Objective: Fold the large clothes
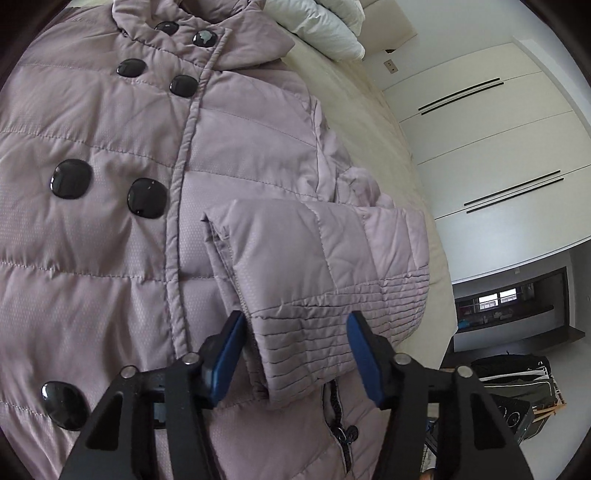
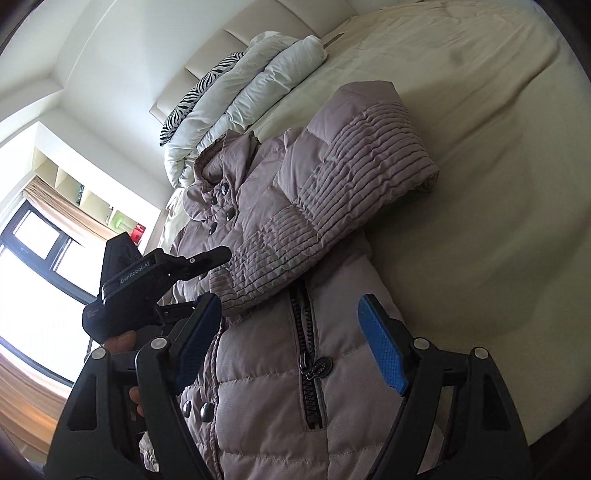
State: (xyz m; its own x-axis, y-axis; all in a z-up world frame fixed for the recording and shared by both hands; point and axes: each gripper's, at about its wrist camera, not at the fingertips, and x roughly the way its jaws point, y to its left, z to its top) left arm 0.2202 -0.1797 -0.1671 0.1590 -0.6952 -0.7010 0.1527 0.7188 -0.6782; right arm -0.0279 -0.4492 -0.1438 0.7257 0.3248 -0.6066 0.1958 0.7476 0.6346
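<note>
The left gripper (image 1: pixel 295 354) is closest in its own view. Its two blue pads sit one on each side of the ribbed cuff (image 1: pixel 314 354) of the sleeve (image 1: pixel 314 258). The left pad (image 1: pixel 229 354) looks like it touches the cuff. The right pad (image 1: pixel 364 358) has a little gap beside it, so the cuff is between the fingers but not squeezed tight.

The right gripper (image 2: pixel 291 339) hangs over the coat near the pocket zipper (image 2: pixel 308 339). Its fingers are spread wide and hold nothing.

The big puffy coat (image 1: pixel 92 229) lies flat on the bed (image 2: pixel 498 147), front side up, with black buttons (image 1: pixel 72 179) to the left of the cuff. The sleeve is folded across the coat, and the cuff is on top of the coat's front. Past the coat's collar (image 1: pixel 207 29), far up the bed, is a rolled white duvet (image 2: pixel 258 81).

What could go wrong? I think the coat is puffy and slippery. If the left fingers do not close all the way, the cuff could slip out when lifted. Then the sleeve might flop off the coat and open the fold. The two grippers are also near each other, so they might bump.
</note>
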